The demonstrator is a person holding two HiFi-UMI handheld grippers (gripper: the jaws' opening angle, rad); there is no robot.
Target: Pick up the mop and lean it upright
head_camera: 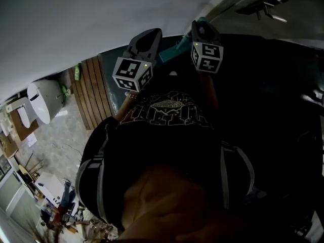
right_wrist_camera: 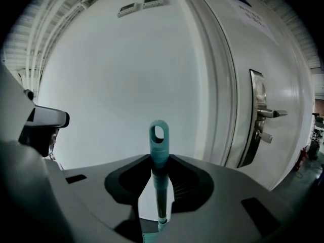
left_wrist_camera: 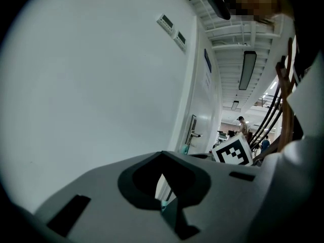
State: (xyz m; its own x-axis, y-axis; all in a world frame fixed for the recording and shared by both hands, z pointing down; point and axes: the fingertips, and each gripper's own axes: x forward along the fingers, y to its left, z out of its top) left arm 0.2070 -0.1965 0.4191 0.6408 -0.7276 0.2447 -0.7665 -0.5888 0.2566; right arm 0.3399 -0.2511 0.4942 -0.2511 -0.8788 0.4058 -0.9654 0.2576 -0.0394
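The mop's teal handle, with a hanging hole in its tip, stands upright between the jaws of my right gripper, which is shut on it just below the tip. In the head view the right gripper is raised close to the white wall and the mop handle slants down-left from it. My left gripper is beside it on the left. Its jaws meet at the tip. Only a small teal piece of the mop handle shows through the gap behind them. The mop head is hidden.
A white wall fills the view ahead, with a door and lever handle to its right. My own dark-shirted torso blocks most of the head view. A wooden slat panel, a white fixture and floor clutter lie left.
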